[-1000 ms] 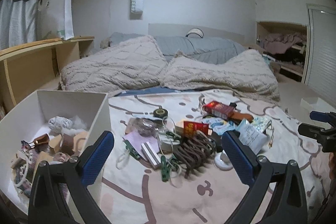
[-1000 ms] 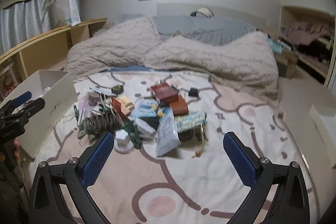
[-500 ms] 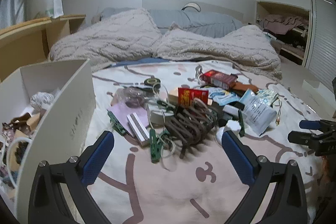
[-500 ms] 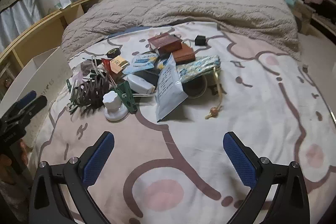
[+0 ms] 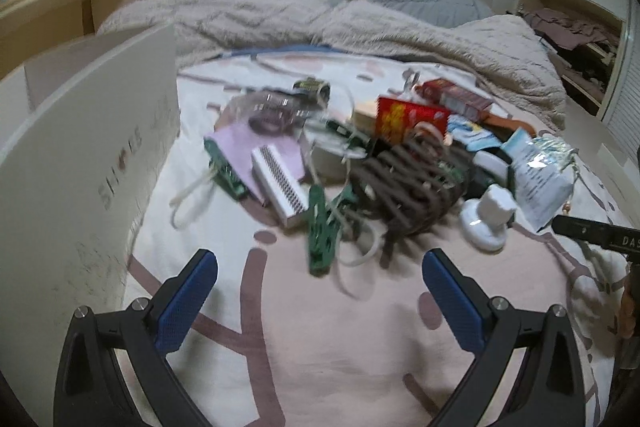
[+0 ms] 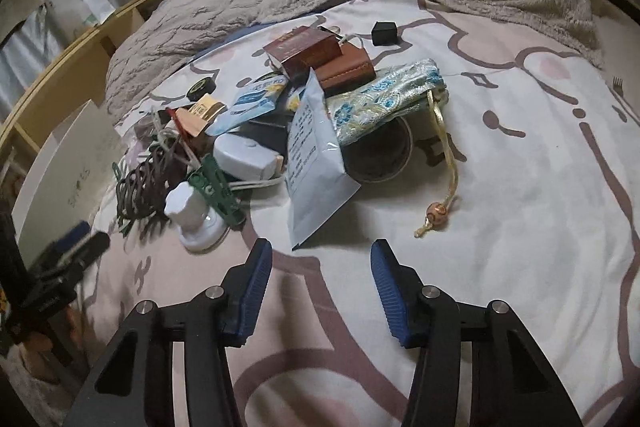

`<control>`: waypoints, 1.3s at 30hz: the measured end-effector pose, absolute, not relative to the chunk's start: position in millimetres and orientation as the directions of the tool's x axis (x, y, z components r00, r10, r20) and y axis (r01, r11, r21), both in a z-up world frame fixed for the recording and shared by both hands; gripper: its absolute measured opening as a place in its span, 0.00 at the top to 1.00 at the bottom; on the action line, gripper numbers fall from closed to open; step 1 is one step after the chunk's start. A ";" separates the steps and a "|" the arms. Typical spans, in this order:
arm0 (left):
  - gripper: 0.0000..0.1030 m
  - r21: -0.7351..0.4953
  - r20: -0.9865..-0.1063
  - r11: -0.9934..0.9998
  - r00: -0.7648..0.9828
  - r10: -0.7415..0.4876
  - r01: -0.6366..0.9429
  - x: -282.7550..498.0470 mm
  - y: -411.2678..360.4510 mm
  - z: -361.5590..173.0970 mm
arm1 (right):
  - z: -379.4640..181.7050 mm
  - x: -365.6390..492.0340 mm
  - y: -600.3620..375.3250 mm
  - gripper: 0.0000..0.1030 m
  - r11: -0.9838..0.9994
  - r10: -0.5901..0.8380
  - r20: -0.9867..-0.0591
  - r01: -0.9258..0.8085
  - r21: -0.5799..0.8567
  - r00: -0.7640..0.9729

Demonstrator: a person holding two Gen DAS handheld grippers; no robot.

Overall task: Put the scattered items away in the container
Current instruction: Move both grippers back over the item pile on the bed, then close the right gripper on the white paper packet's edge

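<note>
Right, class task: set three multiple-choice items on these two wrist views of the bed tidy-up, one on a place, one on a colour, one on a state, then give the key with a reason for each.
1. Where does the white container stand relative to the pile of items?
A. to its left
B. on top of it
C. behind the pillows

2. What colour are the pads on the gripper fingers?
A. red
B. blue
C. yellow

3. What is the state of the right gripper?
A. shut on the white pouch
B. shut on nothing
C. open, holding nothing

Key:
1 A: in the left wrist view the box wall fills the left side, with the clutter to its right.
2 B: both views show ribbed blue pads.
3 C: its fingers stand apart above the bedspread, short of the white pouch.
</note>
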State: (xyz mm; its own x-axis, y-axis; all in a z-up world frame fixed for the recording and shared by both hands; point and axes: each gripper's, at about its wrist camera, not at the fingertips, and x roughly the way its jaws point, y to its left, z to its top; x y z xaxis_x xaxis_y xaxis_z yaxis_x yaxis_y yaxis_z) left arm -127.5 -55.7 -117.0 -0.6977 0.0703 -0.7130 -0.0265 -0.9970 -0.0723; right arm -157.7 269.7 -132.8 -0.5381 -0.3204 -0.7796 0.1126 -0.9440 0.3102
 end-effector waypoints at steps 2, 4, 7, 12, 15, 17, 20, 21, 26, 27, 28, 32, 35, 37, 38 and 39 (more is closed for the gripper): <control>0.00 -0.094 -0.741 -0.995 -0.667 0.083 -0.020 -132.4 -58.4 -124.3 | -132.8 -161.1 269.0 0.49 -0.945 -0.315 -0.779 0.104 0.310 -0.543; 0.00 -0.121 -0.764 -0.993 -0.638 0.097 -0.006 -136.2 -63.0 -131.5 | -132.3 -164.0 268.4 0.49 -0.940 -0.329 -0.770 0.107 0.325 -0.548; 0.00 -0.139 -0.767 -0.990 -0.632 0.108 -0.001 -135.6 -65.4 -132.9 | -130.9 -165.7 267.4 0.59 -0.934 -0.342 -0.752 0.111 0.341 -0.564; 0.00 -0.116 -0.792 -0.993 -0.603 0.093 -0.001 -137.7 -64.9 -139.1 | -134.2 -169.8 269.4 0.82 -0.925 -0.355 -0.738 0.102 0.366 -0.573; 0.00 -0.106 -0.796 -0.994 -0.599 0.086 -0.001 -138.9 -62.9 -139.5 | -134.3 -169.1 271.9 0.88 -0.918 -0.366 -0.723 0.102 0.383 -0.586; 0.00 -0.122 -0.789 -0.993 -0.606 0.098 -0.001 -138.2 -64.7 -139.2 | -132.8 -167.5 272.1 0.94 -0.915 -0.371 -0.713 0.105 0.388 -0.595; 0.00 -0.161 -0.776 -0.987 -0.617 0.127 -0.001 -137.9 -69.7 -137.8 | -128.4 -161.6 270.5 0.96 -0.914 -0.375 -0.700 0.118 0.388 -0.608; 0.01 -0.170 -0.773 -0.986 -0.620 0.133 0.000 -137.9 -70.6 -137.2 | -128.0 -158.4 268.9 0.96 -0.915 -0.376 -0.700 0.125 0.384 -0.607; 0.12 -0.159 -0.765 -0.987 -0.631 0.125 -0.003 -139.0 -67.7 -134.3 | -132.5 -141.7 266.6 0.98 -0.920 -0.371 -0.714 0.129 0.371 -0.593; 0.16 -0.159 -0.763 -0.987 -0.634 0.127 -0.007 -139.9 -67.4 -133.5 | -133.4 -137.8 267.6 0.98 -0.918 -0.375 -0.716 0.128 0.375 -0.588; 0.21 -0.161 -0.761 -0.987 -0.635 0.131 -0.011 -140.9 -67.3 -133.0 | -133.8 -134.1 268.4 0.98 -0.916 -0.379 -0.718 0.127 0.380 -0.584; 0.39 -0.167 -0.754 -0.985 -0.640 0.151 -0.036 -145.1 -64.9 -131.6 | -134.3 -120.8 267.0 0.98 -0.916 -0.386 -0.732 0.139 0.376 -0.561; 0.51 -0.173 -0.750 -0.983 -0.638 0.171 -0.060 -148.2 -61.7 -131.7 | -135.4 -113.1 265.4 0.98 -0.915 -0.388 -0.738 0.139 0.378 -0.552; 0.65 -0.175 -0.751 -0.982 -0.635 0.181 -0.072 -149.1 -59.8 -132.1 | -136.8 -110.6 265.6 0.98 -0.918 -0.380 -0.743 0.127 0.375 -0.551; 0.69 -0.179 -0.750 -0.981 -0.634 0.188 -0.079 -149.1 -59.1 -132.1 | -137.9 -110.2 266.7 0.98 -0.916 -0.382 -0.744 0.119 0.383 -0.548; 0.77 -0.182 -0.748 -0.979 -0.634 0.195 -0.086 -148.6 -58.4 -131.8 | -139.1 -110.7 268.5 0.98 -0.912 -0.388 -0.743 0.110 0.395 -0.545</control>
State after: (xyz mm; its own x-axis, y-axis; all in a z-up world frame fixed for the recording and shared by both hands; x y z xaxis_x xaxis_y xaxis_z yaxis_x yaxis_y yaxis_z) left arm -148.6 -58.4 -131.8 -0.6341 0.1950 -0.7483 -0.0861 -0.9795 -0.1823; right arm -110.7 268.5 -139.1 -0.5450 -0.3880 -0.7433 0.1099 -0.9119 0.3954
